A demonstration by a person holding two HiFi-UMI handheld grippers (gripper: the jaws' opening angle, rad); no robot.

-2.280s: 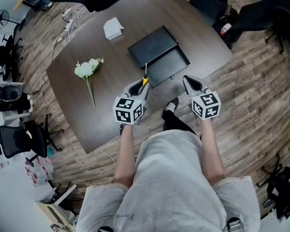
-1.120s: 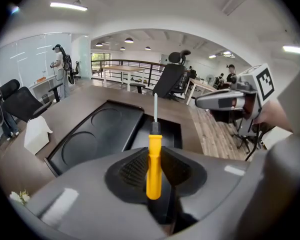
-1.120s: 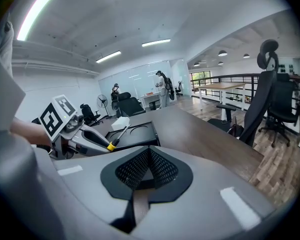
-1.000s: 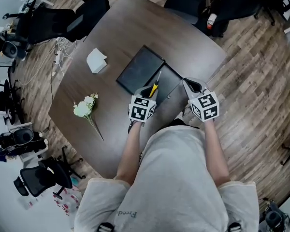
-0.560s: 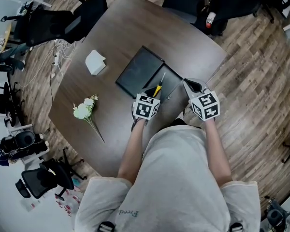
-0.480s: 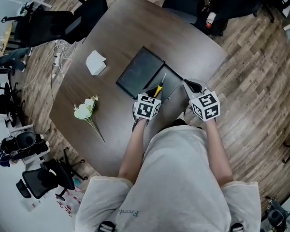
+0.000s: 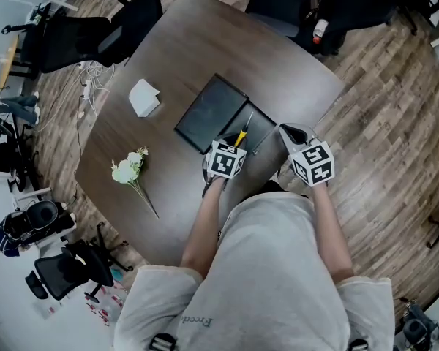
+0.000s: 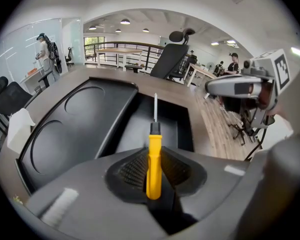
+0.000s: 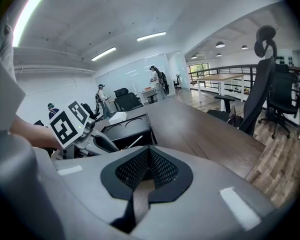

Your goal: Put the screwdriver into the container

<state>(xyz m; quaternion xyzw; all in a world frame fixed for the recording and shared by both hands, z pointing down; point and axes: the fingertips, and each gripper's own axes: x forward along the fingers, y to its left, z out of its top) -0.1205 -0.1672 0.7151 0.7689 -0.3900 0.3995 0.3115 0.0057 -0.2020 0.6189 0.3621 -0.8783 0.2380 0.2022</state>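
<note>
1. Head view: the left gripper (image 7: 235, 137) is seen low over the table (image 7: 175, 57), at the open black container (image 7: 267, 123). The right gripper (image 7: 288, 131) is held just beside it.
2. Left gripper view: the jaws are found clamped on the yellow handle of the screwdriver (image 8: 153, 159). Its shaft is pointed over the container's open compartment.
3. Right gripper view: the jaws are found drawn together, with nothing held.

A broad dark-wood counter (image 7: 168, 57) is standing on a floor (image 7: 395, 123) of grey-brown planks, with black office chairs (image 7: 102, 35) sitting around its far edge. Strip lights (image 9: 151, 36) are glowing on the white ceiling (image 9: 115, 14), and a dark railing (image 8: 140, 51) is running along behind distant desks.
</note>
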